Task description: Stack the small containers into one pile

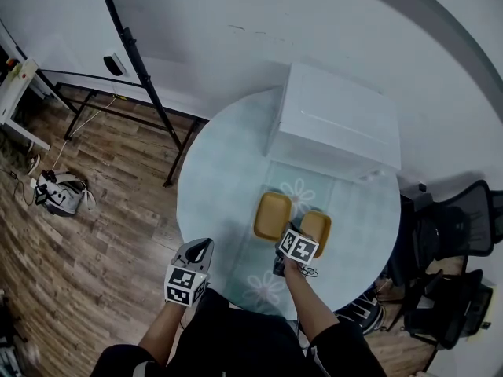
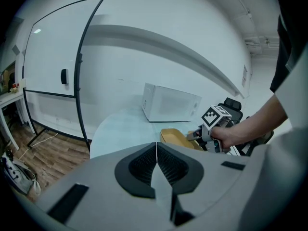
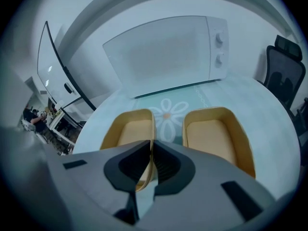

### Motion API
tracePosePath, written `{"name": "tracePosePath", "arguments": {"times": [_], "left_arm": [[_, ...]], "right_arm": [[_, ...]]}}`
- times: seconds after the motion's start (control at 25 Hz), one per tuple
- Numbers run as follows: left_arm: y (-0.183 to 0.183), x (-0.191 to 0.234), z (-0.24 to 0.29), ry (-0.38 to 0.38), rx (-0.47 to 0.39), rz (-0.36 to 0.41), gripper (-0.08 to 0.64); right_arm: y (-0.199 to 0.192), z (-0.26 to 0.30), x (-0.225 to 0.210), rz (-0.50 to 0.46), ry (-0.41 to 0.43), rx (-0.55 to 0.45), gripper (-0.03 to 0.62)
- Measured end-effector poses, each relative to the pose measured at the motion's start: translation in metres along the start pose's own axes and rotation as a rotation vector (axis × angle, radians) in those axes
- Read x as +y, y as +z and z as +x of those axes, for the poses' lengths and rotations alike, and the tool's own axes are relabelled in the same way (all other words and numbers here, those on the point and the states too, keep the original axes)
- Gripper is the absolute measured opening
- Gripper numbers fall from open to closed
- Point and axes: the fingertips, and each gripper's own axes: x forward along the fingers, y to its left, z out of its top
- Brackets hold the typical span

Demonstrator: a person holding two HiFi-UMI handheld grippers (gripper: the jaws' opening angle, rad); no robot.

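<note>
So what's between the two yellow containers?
Bare tabletop with a white daisy print, plus one jaw of the right hand-held gripper clamping a container's rim; the right gripper view shows it.

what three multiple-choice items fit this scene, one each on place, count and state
1. Where does the microwave stand? A on the floor; B at the far side of the table; C on a chair.
2. How many tan containers lie on the table? A one; B two; C four.
3. What is the right gripper doing? A open above the microwave; B shut on nothing; C shut on the left-hand container.
Key: B, it sits on the tabletop beyond the containers; B, two lie side by side; C, its jaws pinch that container's right wall.
</note>
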Motion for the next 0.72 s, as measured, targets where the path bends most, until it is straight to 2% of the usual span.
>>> {"name": "tracePosePath", "arguments": {"times": [0.2, 0.4, 0.72], "left_arm": [[0.001, -0.007, 0.001, -0.01, 0.002, 0.009, 0.015], [0.003, -0.015, 0.005, -0.026, 0.003, 0.022, 0.015], [0.014, -0.046, 0.022, -0.086, -0.005, 0.071, 0.015]], "right_arm": [[0.002, -0.003, 0.0, 0.0, 0.012, -0.023, 0.035], [0.008, -0.019, 0.009, 0.012, 0.088, -0.073, 0.034], [0.019, -0.052, 0.009, -0.093, 0.168, -0.156, 0.026]]}}
